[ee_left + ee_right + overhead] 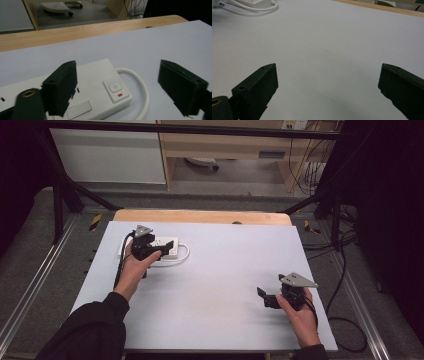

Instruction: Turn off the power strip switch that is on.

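A white power strip (162, 240) lies at the far left of the pale mat (225, 270). Its white cable (186, 251) loops off its right end. My left gripper (162, 249) hovers just over that end, open. In the left gripper view the wide-apart jaws flank the strip (95, 82) and its power button (115, 87), which has a small red mark; the cable (142, 87) curves between them. My left gripper (122, 87) holds nothing. My right gripper (265, 297) rests low over the near right of the mat, open and empty (329, 92). The strip's cable (254, 8) lies far off at the top left.
The wooden table edge (200, 216) runs behind the mat. Black frame bars (65, 190) stand at the back corners. Cables (340, 285) trail on the floor to the right. A wooden cabinet (225, 145) and a white panel (107, 155) stand beyond the table.
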